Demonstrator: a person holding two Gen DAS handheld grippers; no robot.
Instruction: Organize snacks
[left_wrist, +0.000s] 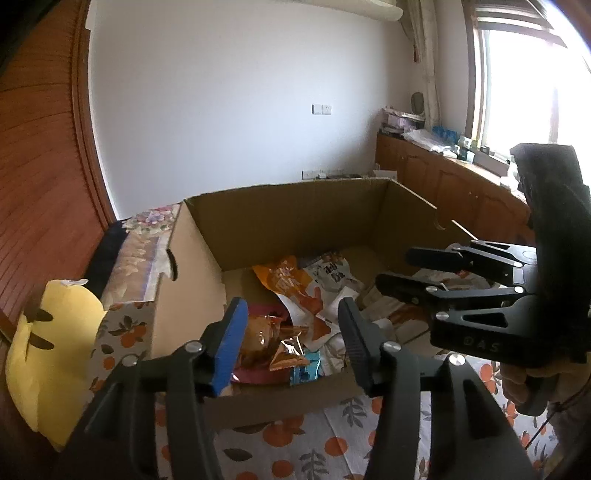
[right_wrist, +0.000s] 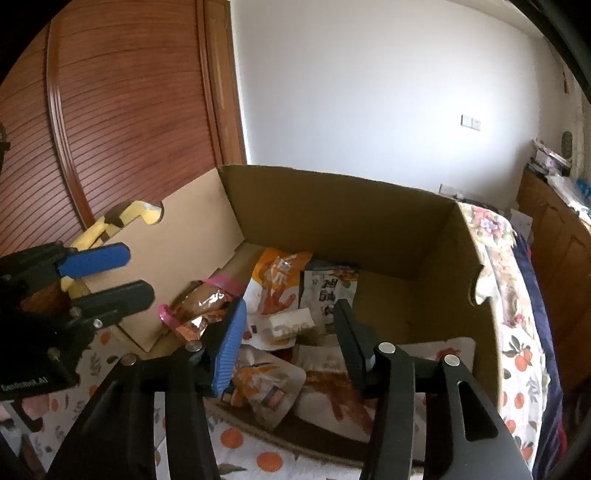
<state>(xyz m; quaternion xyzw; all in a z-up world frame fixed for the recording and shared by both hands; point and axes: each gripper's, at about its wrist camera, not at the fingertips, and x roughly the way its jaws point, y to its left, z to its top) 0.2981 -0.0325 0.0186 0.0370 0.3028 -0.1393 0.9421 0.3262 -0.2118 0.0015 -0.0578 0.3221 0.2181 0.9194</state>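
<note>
An open cardboard box (left_wrist: 288, 206) (right_wrist: 332, 210) sits on a cloth with orange fruit print. Several snack packets lie inside: an orange packet (left_wrist: 286, 280) (right_wrist: 277, 280), a white packet with dark lettering (left_wrist: 332, 273) (right_wrist: 327, 288), and a pink-edged packet with a brown snack (right_wrist: 201, 302). My left gripper (left_wrist: 291, 332) is open and empty above the box's near edge. My right gripper (right_wrist: 288, 336) is open and empty over the packets; it also shows in the left wrist view (left_wrist: 395, 267). The left gripper shows in the right wrist view (right_wrist: 125, 273).
A yellow plush cushion (left_wrist: 48, 354) lies left of the box. A red-brown slatted wooden door (right_wrist: 122, 110) stands behind. A wooden cabinet (left_wrist: 454, 184) with clutter runs under the window on the right. Floral bedding (right_wrist: 491, 229) lies beside the box.
</note>
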